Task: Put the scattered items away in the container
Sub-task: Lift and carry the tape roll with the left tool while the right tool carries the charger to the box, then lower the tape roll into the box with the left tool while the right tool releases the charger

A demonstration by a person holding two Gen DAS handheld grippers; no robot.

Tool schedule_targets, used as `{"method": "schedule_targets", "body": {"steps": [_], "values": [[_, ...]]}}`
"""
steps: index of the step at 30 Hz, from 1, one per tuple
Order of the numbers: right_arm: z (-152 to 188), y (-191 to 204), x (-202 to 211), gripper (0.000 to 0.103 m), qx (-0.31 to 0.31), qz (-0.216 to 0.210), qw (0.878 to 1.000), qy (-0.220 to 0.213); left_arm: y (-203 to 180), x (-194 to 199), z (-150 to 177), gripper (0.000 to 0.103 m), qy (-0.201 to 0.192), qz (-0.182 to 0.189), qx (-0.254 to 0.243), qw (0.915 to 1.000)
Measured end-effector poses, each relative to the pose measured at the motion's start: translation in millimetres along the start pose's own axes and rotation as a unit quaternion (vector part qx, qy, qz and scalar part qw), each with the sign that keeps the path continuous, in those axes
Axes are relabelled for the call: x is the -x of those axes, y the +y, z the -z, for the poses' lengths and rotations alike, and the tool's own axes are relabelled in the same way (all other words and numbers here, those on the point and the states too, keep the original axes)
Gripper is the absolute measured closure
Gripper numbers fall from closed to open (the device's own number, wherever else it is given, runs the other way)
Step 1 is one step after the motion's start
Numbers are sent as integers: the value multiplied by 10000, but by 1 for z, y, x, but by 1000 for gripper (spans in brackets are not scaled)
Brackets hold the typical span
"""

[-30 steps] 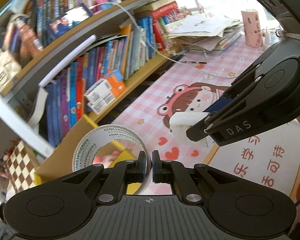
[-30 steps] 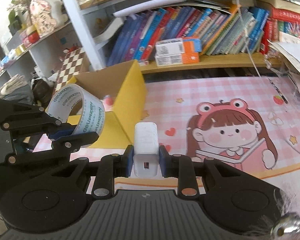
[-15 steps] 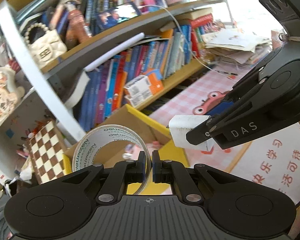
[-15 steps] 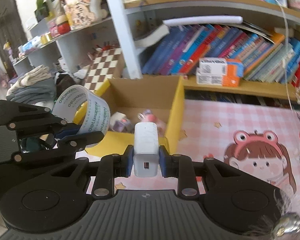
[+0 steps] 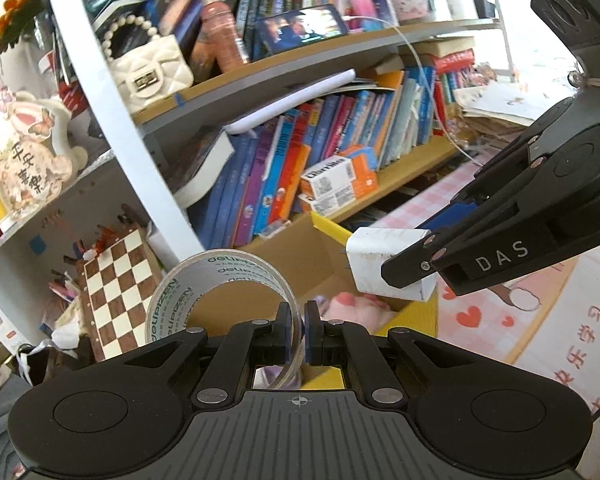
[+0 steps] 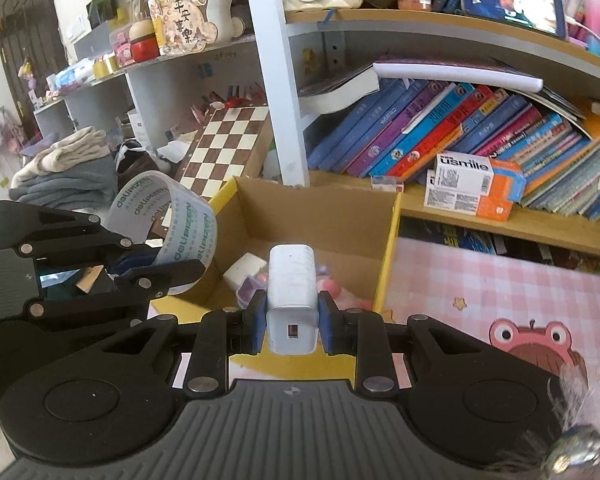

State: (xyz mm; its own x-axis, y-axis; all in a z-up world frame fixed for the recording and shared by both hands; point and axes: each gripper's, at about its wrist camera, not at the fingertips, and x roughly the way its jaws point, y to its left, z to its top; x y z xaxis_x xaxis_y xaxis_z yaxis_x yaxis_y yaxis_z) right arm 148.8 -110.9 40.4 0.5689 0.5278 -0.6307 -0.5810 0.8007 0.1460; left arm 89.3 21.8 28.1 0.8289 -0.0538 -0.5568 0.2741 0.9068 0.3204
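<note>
The left gripper is clenched on the wall of a clear tape roll, held above the near-left corner of the open cardboard box. The right gripper grips a white charger over the box's near edge. Small pink and white items already lie inside. At ten o'clock a chessboard leans behind the box; at two o'clock slanted books and an orange-white carton fill the shelf. A pink checked mat covers the desk.
</note>
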Motion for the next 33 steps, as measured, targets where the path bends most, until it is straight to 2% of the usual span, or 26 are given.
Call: {"method": "schedule_targets", "body": {"steps": [5,17,21,25,33], "values": [[-13,0,-23,79,101,17,9999,78,12,-19,0,98,56,58,112,9999],[-38,-12,-84,79,261,115,9991,323,30,-82,4,98,378,448,154,9982],[-45,-20,-104,79,332,181,9984,410,41,-103,7,98,592,873,212,9942],[-48,-26,-126,79,527,200,9969,549,50,-125,8,98,863,1123,127,9898],[-57,-34,-169,79,985,147,9910,893,59,-164,3,98,1277,1457,-422,9802]]}}
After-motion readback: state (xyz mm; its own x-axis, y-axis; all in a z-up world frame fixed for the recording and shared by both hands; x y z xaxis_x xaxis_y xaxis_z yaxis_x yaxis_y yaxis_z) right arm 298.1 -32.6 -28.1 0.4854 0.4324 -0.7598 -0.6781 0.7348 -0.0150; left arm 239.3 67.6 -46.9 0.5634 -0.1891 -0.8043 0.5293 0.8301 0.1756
